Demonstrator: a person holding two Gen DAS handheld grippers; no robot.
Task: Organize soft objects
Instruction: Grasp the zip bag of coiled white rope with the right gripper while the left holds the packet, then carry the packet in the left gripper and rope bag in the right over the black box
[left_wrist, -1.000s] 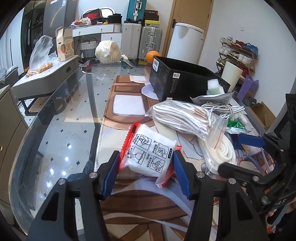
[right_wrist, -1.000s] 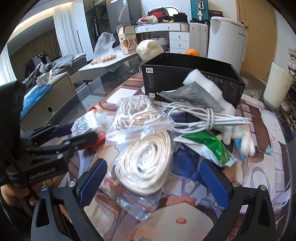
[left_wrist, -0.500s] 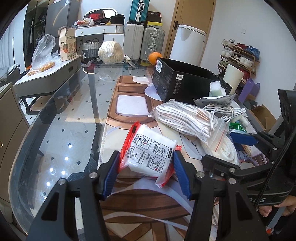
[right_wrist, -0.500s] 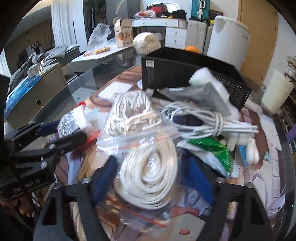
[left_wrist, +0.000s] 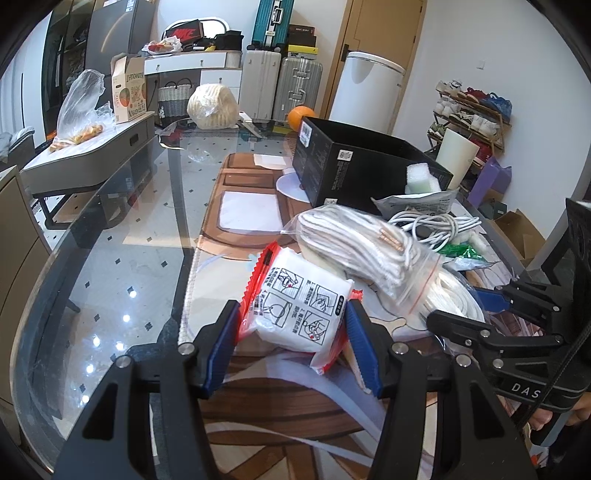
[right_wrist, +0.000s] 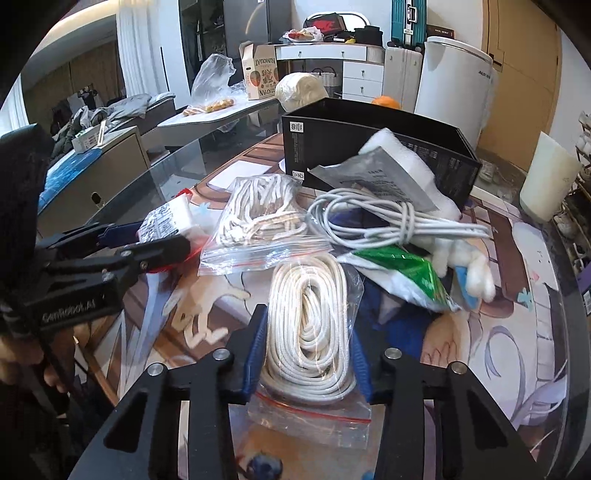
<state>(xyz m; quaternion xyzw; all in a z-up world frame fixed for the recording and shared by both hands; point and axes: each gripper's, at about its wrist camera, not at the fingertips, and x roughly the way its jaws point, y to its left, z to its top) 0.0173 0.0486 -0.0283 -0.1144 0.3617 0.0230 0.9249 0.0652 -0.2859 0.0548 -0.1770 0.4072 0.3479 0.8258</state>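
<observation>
My left gripper (left_wrist: 291, 325) is shut on a white packet with red edges (left_wrist: 299, 299) and holds it over the table mat. My right gripper (right_wrist: 308, 339) is shut on a clear zip bag of coiled white rope (right_wrist: 308, 332); it also shows at the right of the left wrist view (left_wrist: 452, 295). A second zip bag of thin white cord (right_wrist: 258, 218) lies just beyond. A bundled white cable (right_wrist: 388, 221), a green-and-white packet (right_wrist: 402, 277), a grey pouch (right_wrist: 373, 173) and a white plush toy (right_wrist: 465, 266) lie in a heap in front of a black box (right_wrist: 369, 144).
The heap lies on a printed mat on a glass table (left_wrist: 110, 258). An orange (left_wrist: 301, 116) and a wrapped white bundle (left_wrist: 212, 107) sit at the far end. A white paper (left_wrist: 249, 212) lies on the mat. A grey side table (left_wrist: 85, 162) stands to the left.
My right gripper moved forward around the bag of coiled rope and closed on it. My left gripper kept its hold on the white packet.
</observation>
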